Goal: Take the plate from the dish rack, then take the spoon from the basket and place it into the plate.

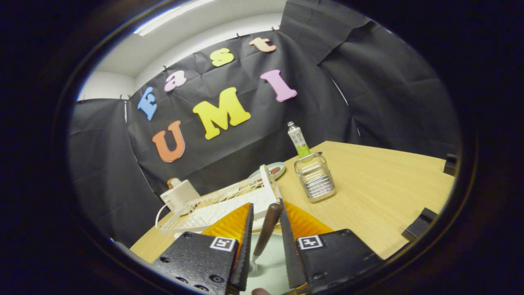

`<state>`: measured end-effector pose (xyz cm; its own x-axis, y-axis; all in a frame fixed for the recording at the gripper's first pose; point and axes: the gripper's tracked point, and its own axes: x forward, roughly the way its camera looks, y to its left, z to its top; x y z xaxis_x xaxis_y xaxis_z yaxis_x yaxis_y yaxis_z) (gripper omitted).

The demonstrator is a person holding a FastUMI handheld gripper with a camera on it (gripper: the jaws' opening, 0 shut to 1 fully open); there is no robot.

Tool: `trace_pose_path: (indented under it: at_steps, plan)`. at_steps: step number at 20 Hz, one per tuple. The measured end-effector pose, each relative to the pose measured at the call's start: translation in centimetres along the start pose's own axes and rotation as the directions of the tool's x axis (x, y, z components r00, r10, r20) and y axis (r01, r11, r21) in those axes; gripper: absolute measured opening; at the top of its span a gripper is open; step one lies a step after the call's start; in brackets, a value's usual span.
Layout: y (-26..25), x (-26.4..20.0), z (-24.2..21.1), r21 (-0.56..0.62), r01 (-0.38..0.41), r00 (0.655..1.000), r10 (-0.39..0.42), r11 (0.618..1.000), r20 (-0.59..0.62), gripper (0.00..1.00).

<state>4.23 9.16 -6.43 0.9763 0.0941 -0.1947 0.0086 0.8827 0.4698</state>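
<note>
With the jaws [266, 223] clamped on the spoon [266, 230] above the plate [268, 272], I judge a low, level descent best before parting them, clear of the dish rack [217, 205].

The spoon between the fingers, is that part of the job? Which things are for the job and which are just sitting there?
For the job:
spoon, between the gripper fingers
plate, under the spoon
dish rack
wire basket

Just lying about:
bottle behind the basket
small dish beyond the rack
white box beside the rack
</note>
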Motion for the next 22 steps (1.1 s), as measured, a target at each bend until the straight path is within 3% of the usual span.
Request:
trace_pose_path:
  at_steps: [5, 8, 10, 13, 18, 22]
  plan:
    - [-1.0, -0.3, 1.5, -0.015, 0.021, 0.999, -0.02, 1.0, 0.031, 0.67]
    - [-1.0, -1.0, 3.0, -0.064, 0.031, 0.997, -0.026, 0.997, 0.067, 0.75]
    - [-0.8, -1.5, 4.5, -0.13, 0.038, 0.995, -0.025, 0.991, 0.097, 0.81]
    - [-1.2, -2.8, 7.9, -0.252, 0.097, 0.981, -0.049, 0.963, 0.19, 1.0]
    - [-0.2, -5.8, 11.7, -0.366, 0.13, 0.964, -0.031, 0.922, 0.264, 1.0]
    - [0.7, -8.2, 13.0, -0.364, 0.106, 0.96, 0.0, 0.925, 0.281, 1.0]
